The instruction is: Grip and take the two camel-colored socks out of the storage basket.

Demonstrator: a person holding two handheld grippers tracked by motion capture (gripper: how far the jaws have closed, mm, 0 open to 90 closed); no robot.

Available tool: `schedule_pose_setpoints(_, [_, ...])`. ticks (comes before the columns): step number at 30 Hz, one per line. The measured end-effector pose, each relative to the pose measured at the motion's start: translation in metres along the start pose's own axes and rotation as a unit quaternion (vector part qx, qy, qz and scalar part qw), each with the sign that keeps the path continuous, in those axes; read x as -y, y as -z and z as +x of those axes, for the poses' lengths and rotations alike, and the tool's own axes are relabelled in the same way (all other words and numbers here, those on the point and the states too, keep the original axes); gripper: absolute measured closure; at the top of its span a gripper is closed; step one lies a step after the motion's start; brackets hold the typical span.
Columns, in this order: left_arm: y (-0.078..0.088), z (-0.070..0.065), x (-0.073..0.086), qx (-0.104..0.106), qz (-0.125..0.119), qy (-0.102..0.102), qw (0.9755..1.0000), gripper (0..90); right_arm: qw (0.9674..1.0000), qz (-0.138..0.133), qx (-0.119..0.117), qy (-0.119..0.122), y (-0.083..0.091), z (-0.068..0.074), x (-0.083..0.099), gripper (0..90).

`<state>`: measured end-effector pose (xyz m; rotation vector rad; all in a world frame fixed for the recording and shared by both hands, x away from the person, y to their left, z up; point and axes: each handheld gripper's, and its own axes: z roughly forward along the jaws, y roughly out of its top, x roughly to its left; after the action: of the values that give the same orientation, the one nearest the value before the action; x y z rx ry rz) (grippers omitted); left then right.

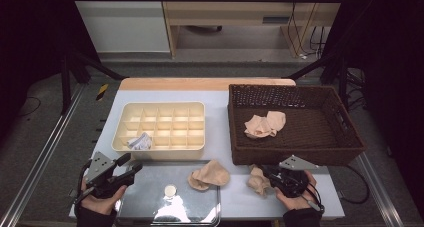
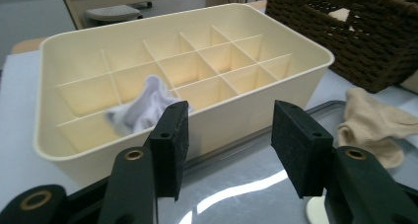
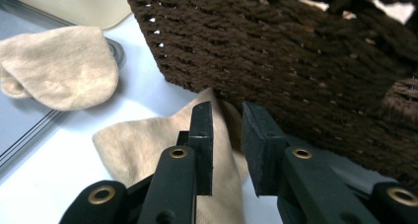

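Beige sock (image 3: pixel 162 150) under my right claw (image 3: pixel 226 135), lying on table against brown basket (image 3: pixel 296 51); jaws slightly apart, gripping nothing. Left claw (image 2: pixel 229 145) wide open, empty, hovering before cream divider box (image 2: pixel 256 100). Second sock (image 1: pixel 209 175) on tray (image 1: pixel 150 192).

High view looks forward and down over whole table (image 1: pixel 220 94); left gripper view sits low, close, facing cream divider box (image 2: pixel 305 81); right gripper view nearly against brown wicker basket (image 3: pixel 296 51); both gripper views share beige sock (image 2: pixel 374 125) on tray
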<state>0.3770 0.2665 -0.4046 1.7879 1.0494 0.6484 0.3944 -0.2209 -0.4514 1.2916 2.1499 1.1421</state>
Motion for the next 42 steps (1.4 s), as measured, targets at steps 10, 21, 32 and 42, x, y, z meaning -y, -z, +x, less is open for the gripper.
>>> schedule_pose_setpoints(10, [-0.024,-0.025,0.011,0.018,0.033,-0.012,0.9992,47.7,0.9995,-0.014,-0.028,0.001,0.001,0.008,0.001,76.9])
schedule_pose_setpoints(21, [-0.040,-0.028,0.030,0.038,0.056,-0.010,0.9977,47.5,0.9966,-0.003,-0.072,0.041,-0.001,0.040,-0.007,79.8])
schedule_pose_setpoints(32, [-0.037,-0.028,0.032,0.035,0.052,-0.013,0.9980,47.3,0.9966,0.002,-0.067,0.048,-0.005,0.046,0.002,65.2])
schedule_pose_setpoints(42, [-0.037,-0.030,0.033,0.037,0.053,-0.015,0.9978,46.4,0.9966,0.013,-0.056,0.058,-0.014,0.047,0.002,79.0])
